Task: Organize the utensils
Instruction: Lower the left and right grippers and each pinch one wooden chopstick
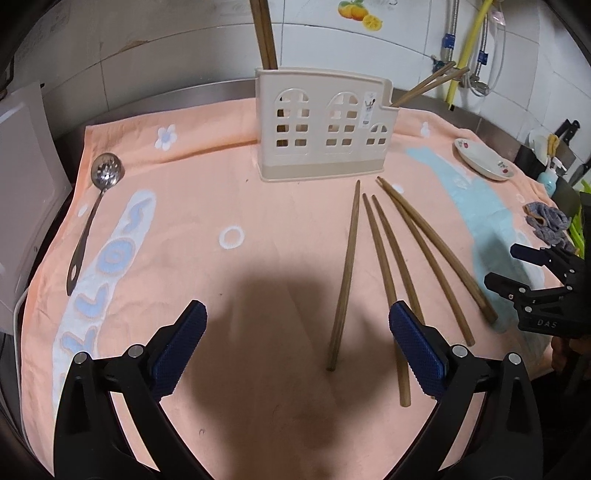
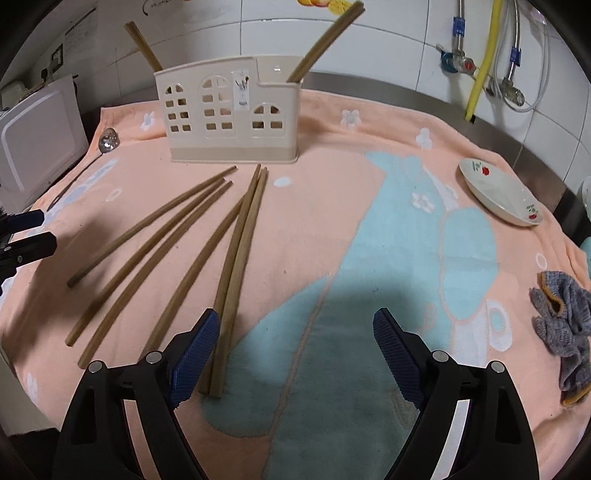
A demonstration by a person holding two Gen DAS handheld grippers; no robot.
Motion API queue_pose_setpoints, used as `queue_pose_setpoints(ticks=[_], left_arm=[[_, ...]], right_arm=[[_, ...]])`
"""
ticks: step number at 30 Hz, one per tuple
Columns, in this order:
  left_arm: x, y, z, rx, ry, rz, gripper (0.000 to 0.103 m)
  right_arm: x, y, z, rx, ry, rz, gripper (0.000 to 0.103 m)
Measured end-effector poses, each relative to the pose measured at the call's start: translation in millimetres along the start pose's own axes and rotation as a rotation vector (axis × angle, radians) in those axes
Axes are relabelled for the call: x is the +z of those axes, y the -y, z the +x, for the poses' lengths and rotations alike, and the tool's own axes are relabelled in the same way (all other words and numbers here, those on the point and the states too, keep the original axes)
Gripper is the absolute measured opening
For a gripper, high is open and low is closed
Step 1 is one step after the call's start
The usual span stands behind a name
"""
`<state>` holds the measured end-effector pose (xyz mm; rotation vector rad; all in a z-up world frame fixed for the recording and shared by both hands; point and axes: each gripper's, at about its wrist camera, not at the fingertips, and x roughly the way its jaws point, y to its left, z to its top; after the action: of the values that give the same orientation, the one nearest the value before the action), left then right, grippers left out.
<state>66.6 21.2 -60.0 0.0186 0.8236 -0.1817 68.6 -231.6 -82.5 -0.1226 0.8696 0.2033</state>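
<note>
Several wooden chopsticks (image 1: 384, 254) (image 2: 177, 236) lie fanned out on the peach towel (image 1: 207, 206) in front of a beige house-shaped utensil holder (image 1: 321, 136) (image 2: 229, 118). More chopsticks stand in the holder's left end (image 1: 266, 33) and right end (image 1: 428, 83). A metal slotted spoon (image 1: 92, 218) (image 2: 109, 139) lies at the towel's left edge. My left gripper (image 1: 297, 314) hovers open over the near ends of the leftmost chopsticks, gripping nothing. My right gripper (image 2: 297, 317) is open and empty, its left finger beside the rightmost pair.
A floral plate (image 1: 484, 158) (image 2: 498, 192) sits at the towel's right. A grey cloth (image 2: 561, 325) lies near the right edge. A white appliance (image 2: 37, 136) stands at the left. Pipes and valves (image 2: 480, 66) run along the tiled wall behind.
</note>
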Motion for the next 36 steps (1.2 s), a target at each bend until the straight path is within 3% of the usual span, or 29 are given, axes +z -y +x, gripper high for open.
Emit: queue_pose_setpoints(ticks=[9,20,36], left_arm=[[-1,0,4,-0.005,-0.008,0.0,0.098],[-2,-1,8,-0.016,-0.015,-0.001,0.098],[-5,9,7,-0.051,-0.014,0.022,0.098]], right_arm=[[0,-5,12,0.003,-0.022,-0.01,0.081],[2,-11,13,-0.011,-0.02,-0.035,0.071],[-2,-28,12,0.015,-0.001,-0.078,0.02]])
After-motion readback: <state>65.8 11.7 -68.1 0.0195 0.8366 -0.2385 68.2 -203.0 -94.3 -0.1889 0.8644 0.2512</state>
